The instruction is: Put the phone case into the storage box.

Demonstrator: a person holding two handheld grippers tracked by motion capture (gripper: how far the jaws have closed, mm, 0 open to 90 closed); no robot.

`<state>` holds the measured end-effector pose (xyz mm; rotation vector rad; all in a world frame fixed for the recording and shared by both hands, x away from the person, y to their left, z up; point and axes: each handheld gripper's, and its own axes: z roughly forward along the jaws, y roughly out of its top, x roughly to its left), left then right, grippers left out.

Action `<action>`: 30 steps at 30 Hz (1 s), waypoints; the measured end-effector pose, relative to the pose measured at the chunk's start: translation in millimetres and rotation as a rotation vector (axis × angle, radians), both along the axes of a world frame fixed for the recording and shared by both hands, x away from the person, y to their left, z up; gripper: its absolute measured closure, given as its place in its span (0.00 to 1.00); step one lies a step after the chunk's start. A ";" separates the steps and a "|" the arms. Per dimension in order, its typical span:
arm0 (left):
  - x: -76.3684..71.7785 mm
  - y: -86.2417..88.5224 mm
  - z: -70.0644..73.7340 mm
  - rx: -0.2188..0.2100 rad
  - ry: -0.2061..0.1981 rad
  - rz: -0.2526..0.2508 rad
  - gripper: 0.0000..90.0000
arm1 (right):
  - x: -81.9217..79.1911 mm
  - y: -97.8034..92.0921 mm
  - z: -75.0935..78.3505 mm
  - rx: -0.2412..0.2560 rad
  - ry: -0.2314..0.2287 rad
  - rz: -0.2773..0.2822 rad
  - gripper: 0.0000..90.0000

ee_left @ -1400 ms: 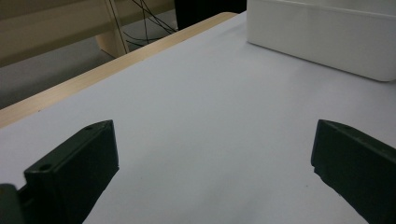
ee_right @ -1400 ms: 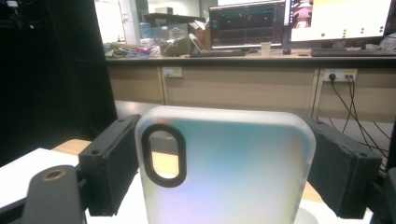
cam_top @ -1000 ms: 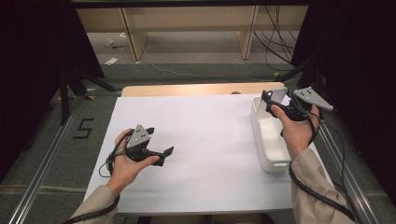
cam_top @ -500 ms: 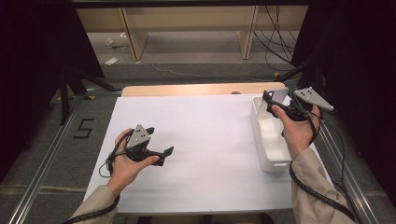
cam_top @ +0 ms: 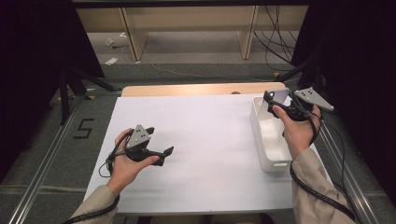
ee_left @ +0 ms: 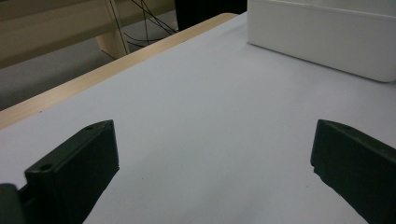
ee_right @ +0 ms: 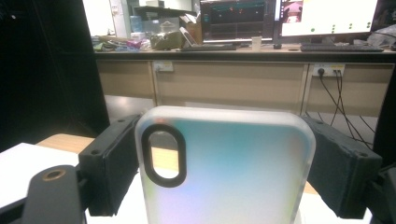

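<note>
Nothing has shifted this past second: my right claw still grips the phone case above the white bin, my left claw idle, released, so lowering remains.

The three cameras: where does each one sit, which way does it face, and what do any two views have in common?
High view: above the person's side, looking forward and down; both forearms, left gripper, right gripper.
Left gripper view: on that gripper, low over the white table; jaws wide apart.
Right gripper view: looks across the room; jaws clamp a phone case.
Shared: white bin.
</note>
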<state>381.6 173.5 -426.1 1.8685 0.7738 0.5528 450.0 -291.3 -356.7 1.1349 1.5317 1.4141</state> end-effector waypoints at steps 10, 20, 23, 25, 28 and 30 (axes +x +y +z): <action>0.1 0.0 -0.2 0.000 0.000 -0.002 0.00 | 1.4 -2.9 -1.0 0.002 0.001 -0.009 0.21; 0.1 0.1 0.2 0.002 -0.004 -0.004 0.00 | 1.9 -5.1 -1.5 0.005 0.002 -0.016 0.21; 0.0 0.1 0.3 0.002 -0.004 -0.003 0.00 | 2.1 -6.3 -1.8 0.004 0.003 -0.020 0.21; 0.0 0.1 0.3 0.002 -0.004 -0.003 0.00 | 2.2 -6.7 -1.8 0.006 0.003 -0.023 0.21; 0.1 0.2 0.2 0.003 -0.004 -0.003 0.00 | 2.3 -7.3 -1.9 0.003 0.005 -0.024 0.21; 0.0 0.3 0.3 0.001 -0.003 -0.003 0.00 | 2.6 -7.4 -2.5 0.002 0.006 -0.025 0.21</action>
